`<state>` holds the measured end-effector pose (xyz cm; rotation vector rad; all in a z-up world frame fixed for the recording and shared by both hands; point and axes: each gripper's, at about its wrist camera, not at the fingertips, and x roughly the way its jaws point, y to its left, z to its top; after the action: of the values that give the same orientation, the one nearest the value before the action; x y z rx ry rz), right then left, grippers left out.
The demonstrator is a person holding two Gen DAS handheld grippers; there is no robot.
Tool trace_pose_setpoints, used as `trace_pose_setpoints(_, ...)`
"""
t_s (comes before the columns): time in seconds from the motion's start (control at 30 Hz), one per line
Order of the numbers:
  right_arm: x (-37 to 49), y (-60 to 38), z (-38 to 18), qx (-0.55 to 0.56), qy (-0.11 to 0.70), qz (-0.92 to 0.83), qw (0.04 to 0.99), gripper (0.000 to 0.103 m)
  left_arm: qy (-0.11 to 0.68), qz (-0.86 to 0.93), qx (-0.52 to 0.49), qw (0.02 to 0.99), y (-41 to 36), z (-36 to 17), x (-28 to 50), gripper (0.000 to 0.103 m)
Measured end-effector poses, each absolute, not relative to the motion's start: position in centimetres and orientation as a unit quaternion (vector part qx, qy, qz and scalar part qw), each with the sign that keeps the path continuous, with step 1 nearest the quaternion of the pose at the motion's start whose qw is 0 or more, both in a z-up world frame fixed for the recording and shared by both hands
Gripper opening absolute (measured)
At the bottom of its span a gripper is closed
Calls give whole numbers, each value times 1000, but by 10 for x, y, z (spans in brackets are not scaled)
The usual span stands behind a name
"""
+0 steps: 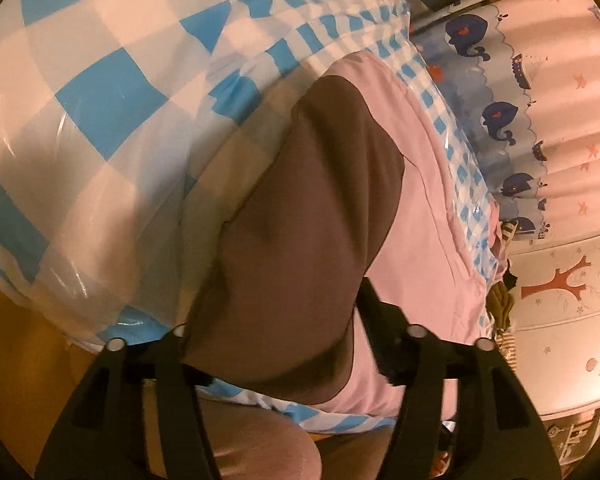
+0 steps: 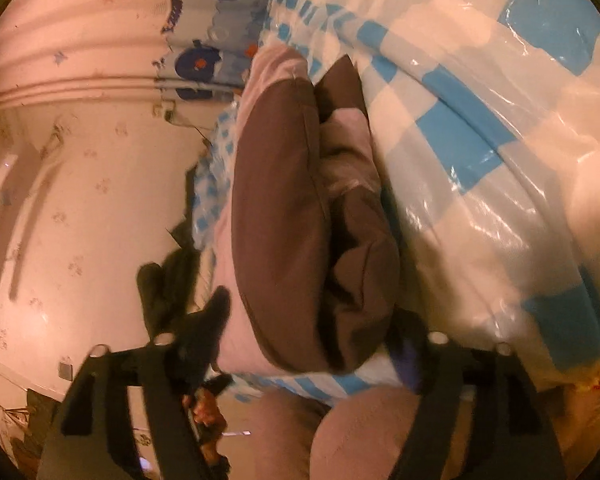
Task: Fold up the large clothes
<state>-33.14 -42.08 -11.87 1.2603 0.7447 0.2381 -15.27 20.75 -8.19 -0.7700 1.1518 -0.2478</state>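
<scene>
Pink-and-brown garment (image 1: 300,216) — lies on a blue-and-white checked cover (image 1: 100,92) under clear plastic. Left gripper (image 1: 284,340) — black fingers spread wide, one on either side of the garment's near end. Whale-print curtain (image 1: 500,120) beyond, at right.

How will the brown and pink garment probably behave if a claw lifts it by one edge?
The brown and pink garment is probably floppy: in the right wrist view it bunches into soft folds. It would likely sag and unfold if lifted by one edge. It may also slide easily, since the checked cover under it looks glossy like plastic.
</scene>
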Motion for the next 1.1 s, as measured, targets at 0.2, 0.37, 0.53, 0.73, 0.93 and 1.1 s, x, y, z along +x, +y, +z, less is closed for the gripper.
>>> trace_pose_setpoints(0.2, -312, -418, -123, 578, 322, 114, 742, 56, 528, -98, -358, 764, 190, -91, -142, 75)
trace_pose_setpoints(0.37, -316, -416, -110, 556, 307, 118, 763, 37, 519, -112, -352, 771, 186, -74, -145, 34)
trace_pose_setpoints(0.53, -347, -412, -86, 540, 288, 140, 778, 36, 500, -155, -337, 783, 187, -35, -175, 29)
trace_pose_setpoints(0.73, -373, -422, -137, 584, 320, 131, 734, 54, 528, -130, -348, 764, 197, -72, -192, 50)
trace_pose_setpoints(0.93, -372, -426, -140, 595, 312, 143, 726, 63, 496, -118, -375, 774, 187, -81, -190, 89)
trace_pose_setpoints(1.1, -371, -421, -126, 562, 313, 134, 754, 52, 472, -103, -364, 796, 174, -75, -190, 70)
